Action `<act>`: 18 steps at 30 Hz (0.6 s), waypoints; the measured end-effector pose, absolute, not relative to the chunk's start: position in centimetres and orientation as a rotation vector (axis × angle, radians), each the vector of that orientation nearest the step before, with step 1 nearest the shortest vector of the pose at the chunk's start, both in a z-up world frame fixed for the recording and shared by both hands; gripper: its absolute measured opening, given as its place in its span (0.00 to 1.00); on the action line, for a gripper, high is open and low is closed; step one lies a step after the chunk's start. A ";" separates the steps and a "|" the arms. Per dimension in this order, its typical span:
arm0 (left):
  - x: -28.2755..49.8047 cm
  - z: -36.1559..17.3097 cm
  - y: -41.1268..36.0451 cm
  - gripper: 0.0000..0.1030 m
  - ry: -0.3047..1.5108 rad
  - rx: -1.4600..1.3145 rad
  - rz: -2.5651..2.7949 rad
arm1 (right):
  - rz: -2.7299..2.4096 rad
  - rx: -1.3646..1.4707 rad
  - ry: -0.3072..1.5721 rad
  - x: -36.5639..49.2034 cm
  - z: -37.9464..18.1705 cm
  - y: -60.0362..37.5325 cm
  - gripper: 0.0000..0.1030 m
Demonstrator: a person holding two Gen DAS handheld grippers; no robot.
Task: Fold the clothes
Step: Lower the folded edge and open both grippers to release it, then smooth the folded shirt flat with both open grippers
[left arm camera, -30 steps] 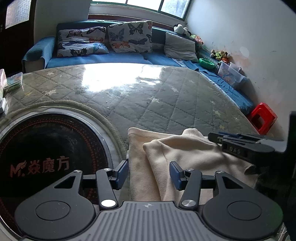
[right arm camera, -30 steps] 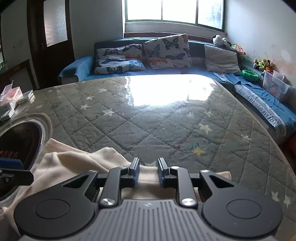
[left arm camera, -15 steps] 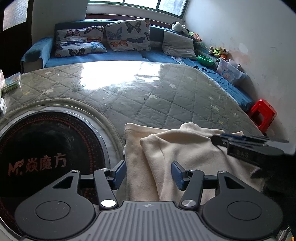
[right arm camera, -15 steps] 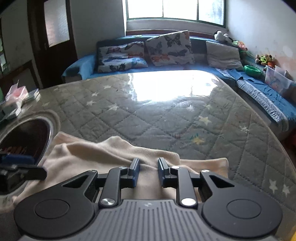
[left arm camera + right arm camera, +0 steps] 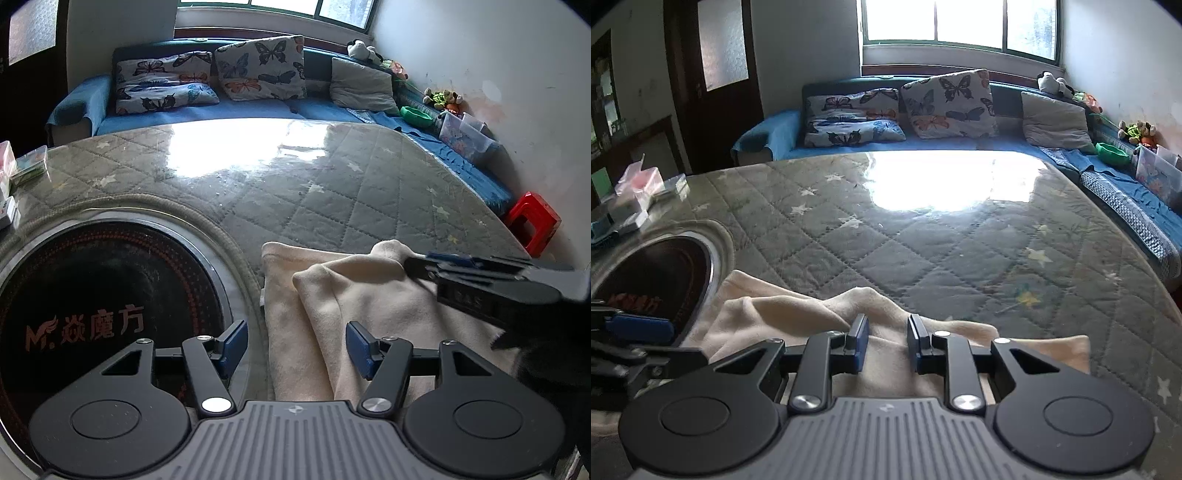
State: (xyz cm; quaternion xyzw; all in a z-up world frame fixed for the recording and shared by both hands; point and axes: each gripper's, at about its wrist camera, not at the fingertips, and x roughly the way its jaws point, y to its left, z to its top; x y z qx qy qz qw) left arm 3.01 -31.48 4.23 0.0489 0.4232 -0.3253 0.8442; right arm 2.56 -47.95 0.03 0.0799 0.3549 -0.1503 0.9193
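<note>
A cream, fleecy garment [image 5: 354, 306] lies partly folded on the quilted, star-patterned desk [image 5: 923, 251], right by the dark round inset. One layer is doubled over another, its upper edge rumpled into soft ridges, one peak poking up toward twelve o'clock. A flat strip runs out toward three o'clock, and its nine o'clock edge lies straight.

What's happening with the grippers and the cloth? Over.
Left gripper opening, nothing pinched. Right gripper open over cream cloth. Cloth half folded on quilted table. Nothing in the way.
</note>
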 end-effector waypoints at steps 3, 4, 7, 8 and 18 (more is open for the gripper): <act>3.0 4.3 -31.5 0.64 0.894 0.104 -0.691 | -0.320 0.172 0.725 3.1 0.1 -48.1 0.24; 2.9 4.4 -31.4 0.64 0.893 0.106 -0.690 | -0.321 0.168 0.724 3.0 0.3 -48.1 0.27; 2.7 4.5 -31.2 0.65 0.888 0.108 -0.693 | -0.315 0.157 0.718 2.2 1.0 -47.8 0.33; 2.6 4.5 -31.2 0.66 0.887 0.108 -0.693 | -0.311 0.156 0.719 1.8 1.2 -47.8 0.33; 0.8 5.0 -30.1 0.67 0.864 0.124 -0.712 | -0.262 0.158 0.737 -3.6 2.3 -45.3 0.41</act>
